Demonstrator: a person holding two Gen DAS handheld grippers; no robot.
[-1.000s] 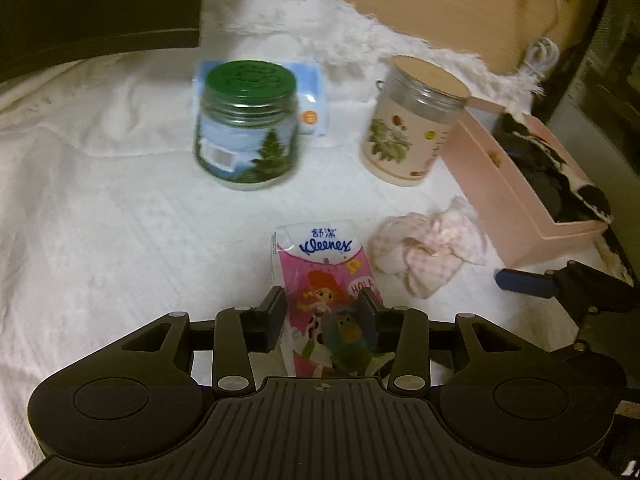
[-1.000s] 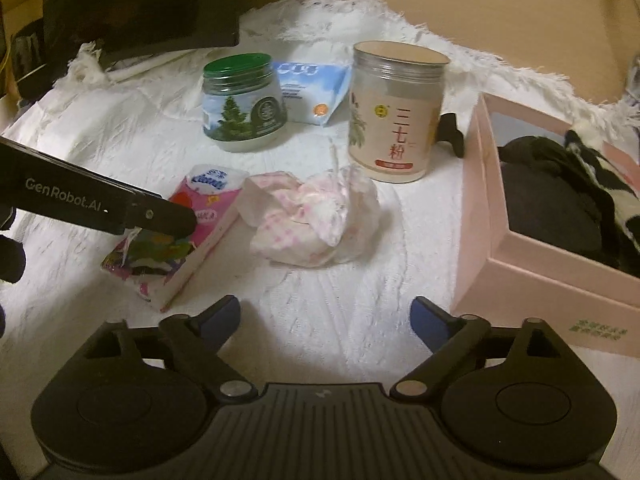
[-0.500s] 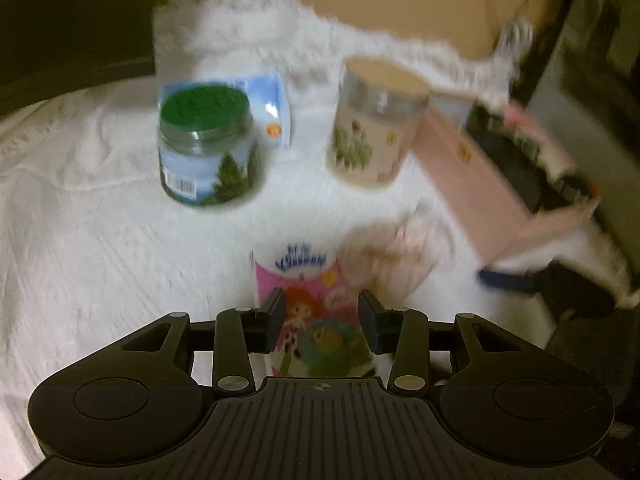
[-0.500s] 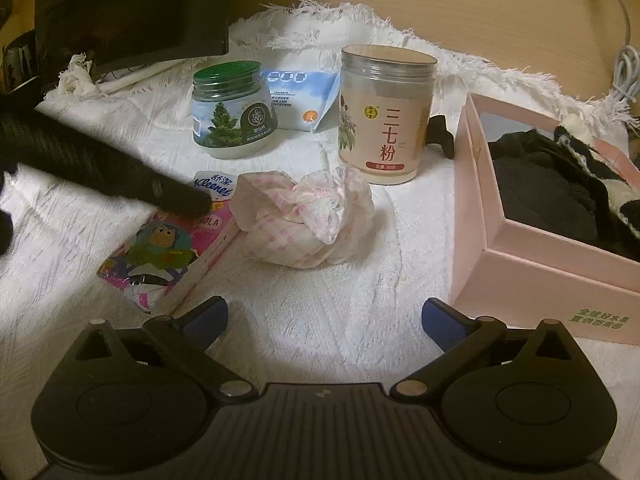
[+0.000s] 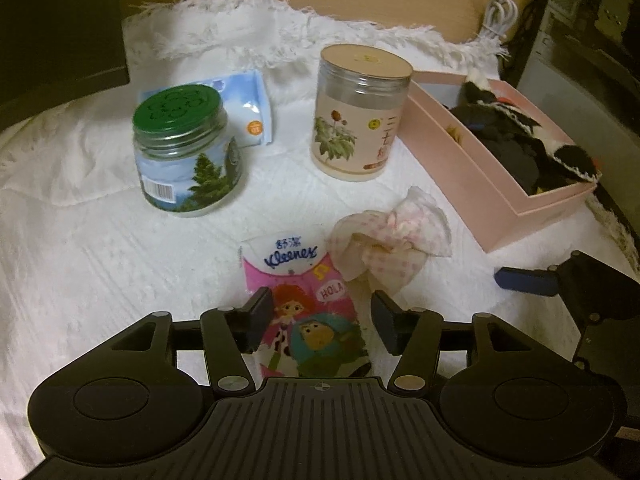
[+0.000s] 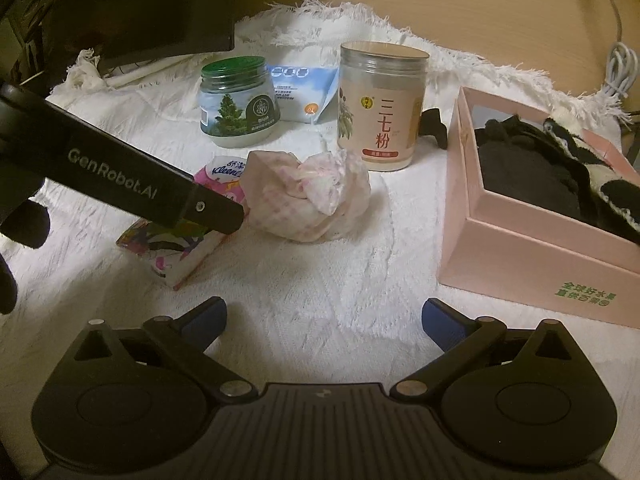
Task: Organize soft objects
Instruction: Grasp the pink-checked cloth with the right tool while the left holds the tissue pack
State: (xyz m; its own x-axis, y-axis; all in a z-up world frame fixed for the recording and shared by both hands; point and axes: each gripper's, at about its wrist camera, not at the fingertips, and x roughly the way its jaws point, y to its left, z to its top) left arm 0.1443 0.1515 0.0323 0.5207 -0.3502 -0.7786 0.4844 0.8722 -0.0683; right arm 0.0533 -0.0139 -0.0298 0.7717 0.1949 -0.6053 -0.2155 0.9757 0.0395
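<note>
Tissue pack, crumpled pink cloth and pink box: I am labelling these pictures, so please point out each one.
Tissue pack (image 5: 292, 258), left wrist view, on its white top end.
Crumpled pink cloth (image 6: 308, 196), right wrist view, on its knotted middle.
Pink box (image 6: 520, 248), right wrist view, on its near wall.

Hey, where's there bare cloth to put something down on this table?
Widest free patch: white cloth in front of the right gripper, between tissue pack and pink box. Also bare left of the green-lid jar. Crowded: jar, tall canister and pink checked bundle cluster mid-cloth.
</note>
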